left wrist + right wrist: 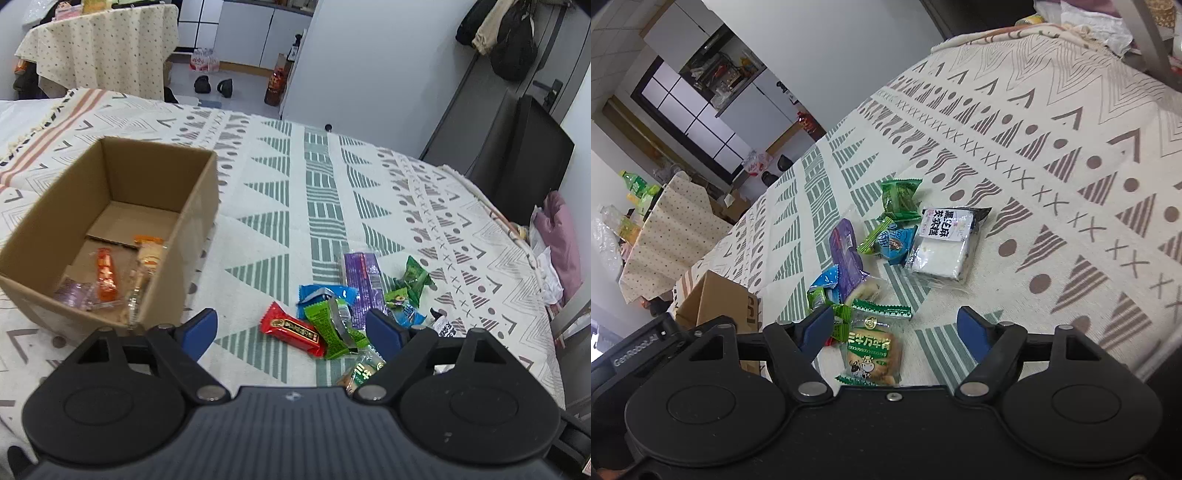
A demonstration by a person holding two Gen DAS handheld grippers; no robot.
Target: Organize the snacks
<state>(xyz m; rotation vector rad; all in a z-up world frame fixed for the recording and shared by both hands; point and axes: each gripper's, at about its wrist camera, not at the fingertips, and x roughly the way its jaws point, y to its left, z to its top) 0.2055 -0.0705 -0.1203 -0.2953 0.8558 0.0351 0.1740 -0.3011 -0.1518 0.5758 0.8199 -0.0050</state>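
A pile of wrapped snacks lies on the patterned cloth. In the left wrist view a red bar (292,329), a light green packet (332,326), a blue packet (325,293) and a purple packet (362,282) sit ahead of my open left gripper (293,332), which holds nothing. The cardboard box (192,206) at the left holds an orange packet (106,275) and a few others. My right gripper (899,332) is open above a green-and-tan biscuit packet (872,345). Beyond it lie a white cake pack (943,245) and a dark green packet (900,197).
The cloth (369,184) covers a bed-like surface. A black screen (532,162) and a door stand at the far right, a pink bundle (557,229) at the right edge. A dotted-cloth table (99,48) stands behind the box. The box corner (716,299) shows at the right gripper's left.
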